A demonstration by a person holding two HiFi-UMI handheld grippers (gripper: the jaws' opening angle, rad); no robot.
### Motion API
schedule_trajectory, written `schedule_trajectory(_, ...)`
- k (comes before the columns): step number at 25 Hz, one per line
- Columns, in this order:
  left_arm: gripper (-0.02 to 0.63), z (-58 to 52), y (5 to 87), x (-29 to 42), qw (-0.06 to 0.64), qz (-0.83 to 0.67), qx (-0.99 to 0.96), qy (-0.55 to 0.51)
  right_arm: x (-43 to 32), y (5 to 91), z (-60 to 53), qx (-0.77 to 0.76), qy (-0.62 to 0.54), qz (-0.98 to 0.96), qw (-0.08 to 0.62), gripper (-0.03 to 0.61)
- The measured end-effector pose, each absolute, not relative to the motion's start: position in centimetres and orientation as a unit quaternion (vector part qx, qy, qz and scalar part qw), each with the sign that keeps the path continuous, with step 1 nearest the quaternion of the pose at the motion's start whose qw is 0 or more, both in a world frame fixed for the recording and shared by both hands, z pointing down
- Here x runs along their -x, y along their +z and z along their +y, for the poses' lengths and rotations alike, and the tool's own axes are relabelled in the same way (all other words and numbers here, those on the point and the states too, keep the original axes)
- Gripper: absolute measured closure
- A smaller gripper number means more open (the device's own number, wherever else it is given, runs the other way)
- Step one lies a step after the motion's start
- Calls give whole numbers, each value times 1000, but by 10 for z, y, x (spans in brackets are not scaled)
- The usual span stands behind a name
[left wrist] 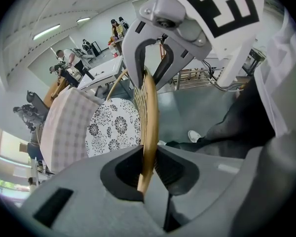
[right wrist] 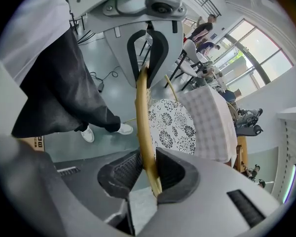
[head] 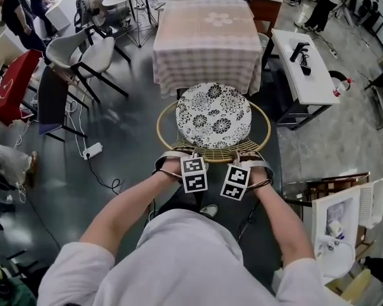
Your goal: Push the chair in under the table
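Note:
A round chair with a golden rim (head: 160, 125) and a black-and-white flowered cushion (head: 214, 115) stands in front of a table with a checked cloth (head: 204, 37). The chair's front reaches the hanging cloth edge. My left gripper (head: 179, 160) is shut on the near back rim (left wrist: 149, 122), which runs between its pads (left wrist: 147, 169). My right gripper (head: 246, 160) grips the same rim (right wrist: 142, 112) a little to the right (right wrist: 148, 169). The two grippers stand side by side, both pointing steeply down.
A white side table (head: 303, 75) with a black tool stands right of the checked table. White chairs (head: 83, 53) stand to the left, and a power strip (head: 92, 150) with cables lies on the floor. A wooden chair (head: 332, 187) is at the right. My own shoe (head: 209, 210) shows below.

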State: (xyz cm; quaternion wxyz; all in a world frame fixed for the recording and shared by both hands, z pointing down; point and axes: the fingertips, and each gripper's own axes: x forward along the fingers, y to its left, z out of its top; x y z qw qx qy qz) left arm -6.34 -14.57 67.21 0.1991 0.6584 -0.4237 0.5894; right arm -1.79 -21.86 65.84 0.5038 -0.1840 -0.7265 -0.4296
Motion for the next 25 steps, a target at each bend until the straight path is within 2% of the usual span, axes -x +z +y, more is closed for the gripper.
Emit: schedule_trajectory(25, 551, -214, 681, 182, 214, -443, -625, 606, 130, 659, -281, 194, -428, -733, 492, 509)
